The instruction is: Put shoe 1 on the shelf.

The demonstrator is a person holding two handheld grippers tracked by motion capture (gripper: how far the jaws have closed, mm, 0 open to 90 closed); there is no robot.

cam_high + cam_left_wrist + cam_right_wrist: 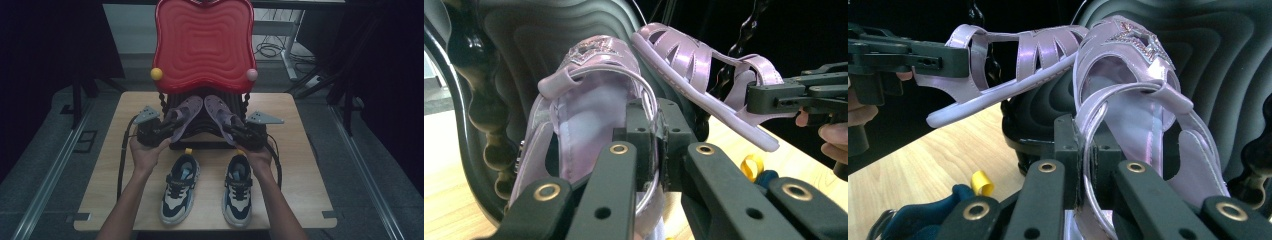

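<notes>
Table (300, 165), one, wooden. Chair (202, 42), one, red back with black seat, standing at the table's far edge. Sneakers, two: left sneaker (179, 192) and right sneaker (237, 192), side by side at the near edge. Sandals, two, lilac, held above the chair's seat: left gripper (167, 126) clamps left sandal (186, 116); right gripper (236, 131) clamps right sandal (219, 114). Toes nearly meet.

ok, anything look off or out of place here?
Nothing damaged or spilled. The two sneakers stand paired on the table. Each purple sandal is held tilted in the air, the left gripper and right gripper clamping a strap.
</notes>
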